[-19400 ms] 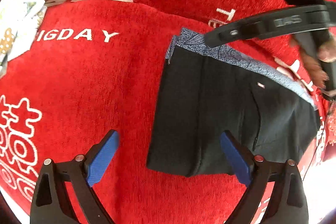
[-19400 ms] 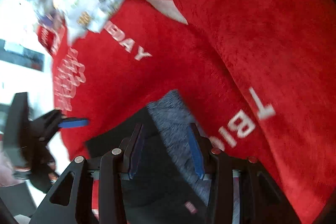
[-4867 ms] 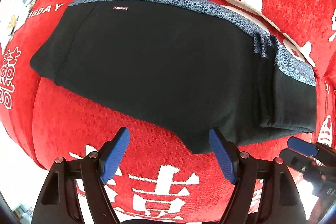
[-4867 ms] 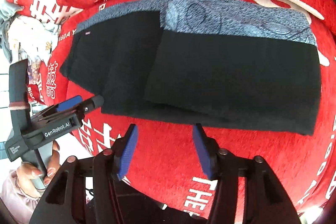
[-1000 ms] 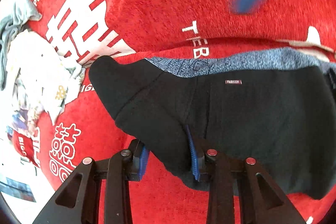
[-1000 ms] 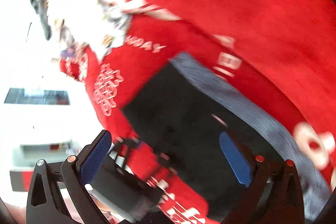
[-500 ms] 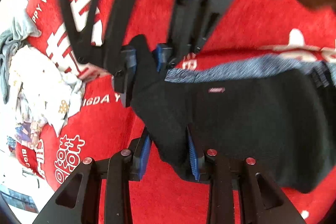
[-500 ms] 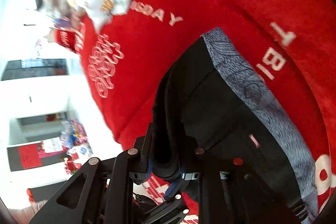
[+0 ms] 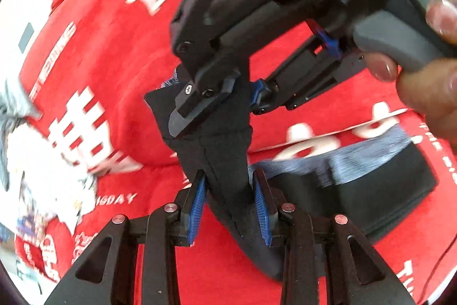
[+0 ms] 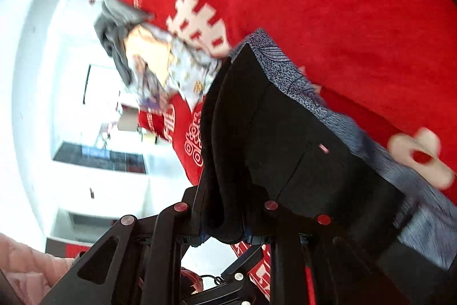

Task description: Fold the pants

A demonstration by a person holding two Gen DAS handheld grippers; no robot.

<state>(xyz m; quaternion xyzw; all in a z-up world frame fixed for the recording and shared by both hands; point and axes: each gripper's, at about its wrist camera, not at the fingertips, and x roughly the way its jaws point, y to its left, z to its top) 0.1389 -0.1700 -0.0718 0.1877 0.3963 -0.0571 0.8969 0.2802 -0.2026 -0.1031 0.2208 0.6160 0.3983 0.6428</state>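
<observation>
My left gripper [image 9: 230, 200] is clenched on a black fold of the pants [image 9: 222, 150]. Beyond it, my right gripper [image 9: 242, 93] pinches the same end, lifted off the red sofa cover [image 9: 114, 53], which a second ago it lay flat on. The pants' length trails rightward, waistband [image 10: 288, 76] farthest. Only the right view shows the clothes pile [image 10: 160, 62].

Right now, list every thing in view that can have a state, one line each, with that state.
left gripper: shut on the black fabric.
right gripper: shut on the same end of the pants, farther up.
pants: partly folded, one end lifted off the red blanket, the rest lying on it.
pile of clothes: loose, unfolded, beside the pants.
</observation>
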